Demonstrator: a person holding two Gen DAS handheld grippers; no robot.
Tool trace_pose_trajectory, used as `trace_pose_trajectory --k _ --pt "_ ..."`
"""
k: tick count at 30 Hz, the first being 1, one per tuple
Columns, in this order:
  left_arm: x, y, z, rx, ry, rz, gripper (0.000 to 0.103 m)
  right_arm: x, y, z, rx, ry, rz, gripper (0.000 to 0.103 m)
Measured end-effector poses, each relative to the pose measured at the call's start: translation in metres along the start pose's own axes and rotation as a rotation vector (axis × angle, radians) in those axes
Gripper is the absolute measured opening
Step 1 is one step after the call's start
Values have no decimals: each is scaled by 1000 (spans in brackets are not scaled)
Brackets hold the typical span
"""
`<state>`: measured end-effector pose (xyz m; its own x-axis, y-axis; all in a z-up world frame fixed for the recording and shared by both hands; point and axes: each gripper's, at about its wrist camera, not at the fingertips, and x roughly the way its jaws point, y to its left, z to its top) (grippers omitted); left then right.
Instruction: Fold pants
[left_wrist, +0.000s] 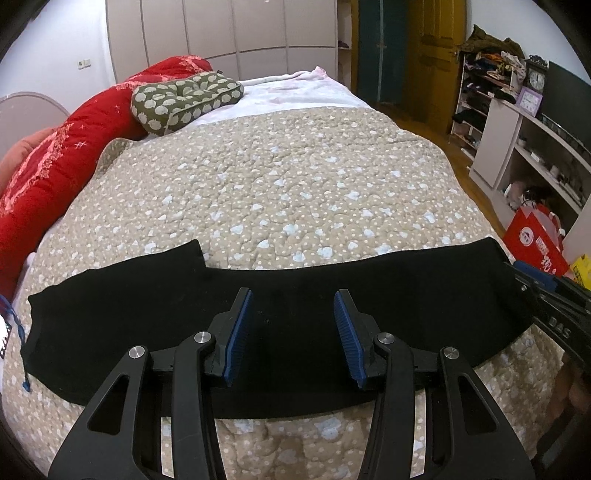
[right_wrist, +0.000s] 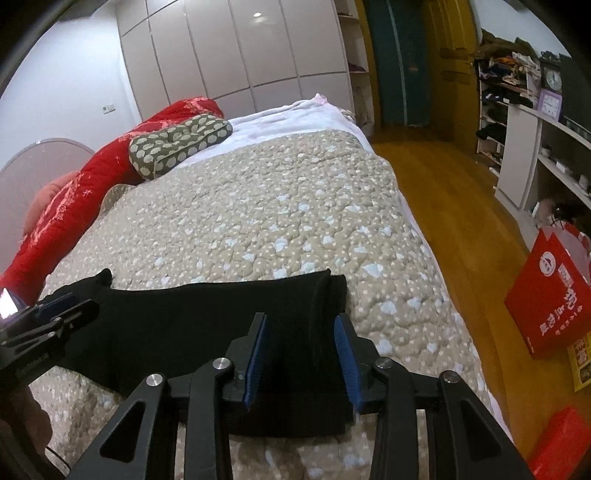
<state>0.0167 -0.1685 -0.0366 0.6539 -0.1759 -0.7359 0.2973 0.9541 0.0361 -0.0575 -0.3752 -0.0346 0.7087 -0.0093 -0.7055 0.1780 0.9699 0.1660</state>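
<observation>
A bed fills most of both views, covered by a beige quilt (left_wrist: 280, 177) dotted with white spots and pale blue patches. A red duvet (left_wrist: 55, 162) is heaped along its left side, and an olive cushion (left_wrist: 184, 99) with pale shell shapes leans against it near the far end.

The black pants (left_wrist: 295, 314) lie flat across the near part of the quilt, folded into one long dark band. The long axis runs left to right across the bed, crosswise to the bed's length. In the left wrist view the left end is broader and steps up toward the far side, while the right end tapers toward the bed's right edge. In the right wrist view that right end (right_wrist: 325, 306) shows a ribbed vertical strip just short of its edge.

A red paper bag (right_wrist: 550, 295) stands on the wooden floor to the right of the bed, below white shelves.

The left gripper (left_wrist: 293, 334) hangs over the middle of the band with its blue pads spread; nothing is pinched between them. The right gripper (right_wrist: 301, 354) is over the right end of the pants, its pads partly apart with black cloth showing between them; whether the pads press on the cloth cannot be told.
</observation>
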Motion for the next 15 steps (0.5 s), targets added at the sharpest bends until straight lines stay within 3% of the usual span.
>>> trace_pose_trajectory --k 2,4,10,15 --pt "1 0 0 -2 3 -1 45 10 -2 1 2 27 -36 25" --pt "3 1 0 -4 9 -1 45 19 -6 -1 23 52 -5 9" --pt "5 6 1 -29 13 -7 45 -1 -8 2 16 -7 0 6" --pt "8 2 1 -10 25 -5 45 27 -7 -4 7 55 -48 6"
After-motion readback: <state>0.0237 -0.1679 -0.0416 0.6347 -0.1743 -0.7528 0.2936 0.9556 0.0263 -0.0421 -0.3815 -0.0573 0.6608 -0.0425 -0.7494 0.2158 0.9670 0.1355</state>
